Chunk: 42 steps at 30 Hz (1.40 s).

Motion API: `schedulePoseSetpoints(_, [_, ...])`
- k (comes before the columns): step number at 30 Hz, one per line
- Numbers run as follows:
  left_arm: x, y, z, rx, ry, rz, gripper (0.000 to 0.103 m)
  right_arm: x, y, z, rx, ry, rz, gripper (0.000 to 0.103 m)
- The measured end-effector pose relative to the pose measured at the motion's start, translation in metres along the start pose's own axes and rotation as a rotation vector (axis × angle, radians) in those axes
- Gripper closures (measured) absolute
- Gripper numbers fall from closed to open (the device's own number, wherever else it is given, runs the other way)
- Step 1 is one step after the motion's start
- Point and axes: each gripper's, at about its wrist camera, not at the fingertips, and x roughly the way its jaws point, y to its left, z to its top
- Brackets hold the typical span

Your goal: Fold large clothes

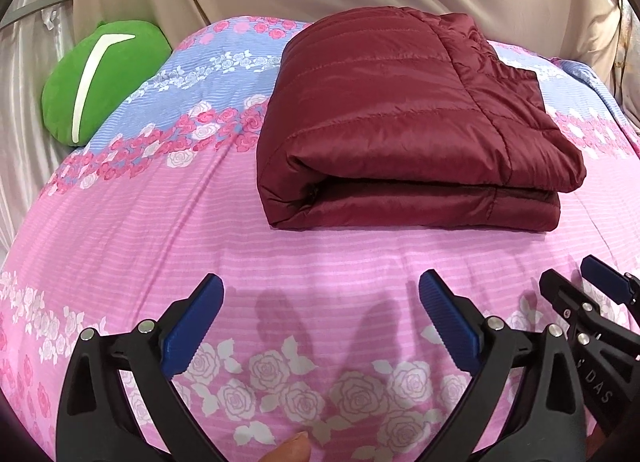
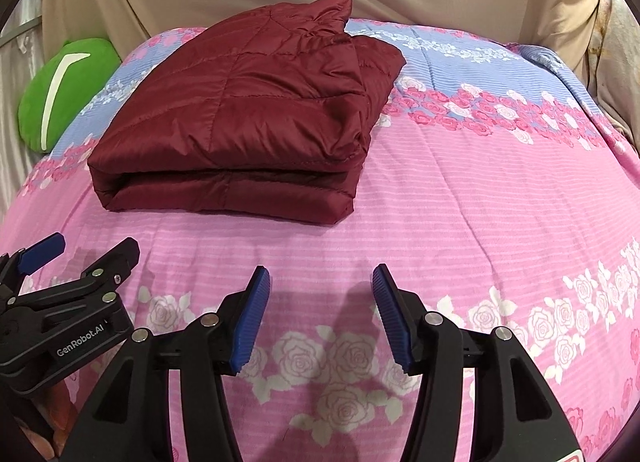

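Beige drapes back a bed [image 1: 168,229] where the jacket [image 1: 400,121] lies folded toward the far edge, left gripper [image 1: 320,302] wide and right gripper [image 2: 320,302] half-open, both empty near the front edge, so any tidying should press seams flat, gently

A bed covered with a pink and blue floral bedspread [image 1: 168,221]. A folded maroon quilted jacket [image 1: 400,121] lies flat on it, toward the far side. A green cushion [image 1: 100,77] with a white stripe rests at the far left edge.
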Motion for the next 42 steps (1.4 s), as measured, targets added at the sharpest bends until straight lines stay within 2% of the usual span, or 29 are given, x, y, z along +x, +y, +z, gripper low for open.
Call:
schedulePoseSetpoints(12, [-0.003, -0.007, -0.006, 0.030, 0.001, 0.012, 0.007, -0.006, 0.007, -0.005, -0.018, -0.009, 0.000, 0.048])
schedulePoseSetpoints(26, [-0.006, -0.009, -0.008, 0.031, 0.004, 0.068, 0.007, -0.007, 0.010, -0.008, -0.016, 0.001, -0.009, 0.048])
schedulePoseSetpoints(42, [-0.005, -0.010, -0.009, 0.033, 0.006, 0.071, 0.009, -0.007, 0.010, -0.009, -0.020, 0.001, -0.013, 0.048])
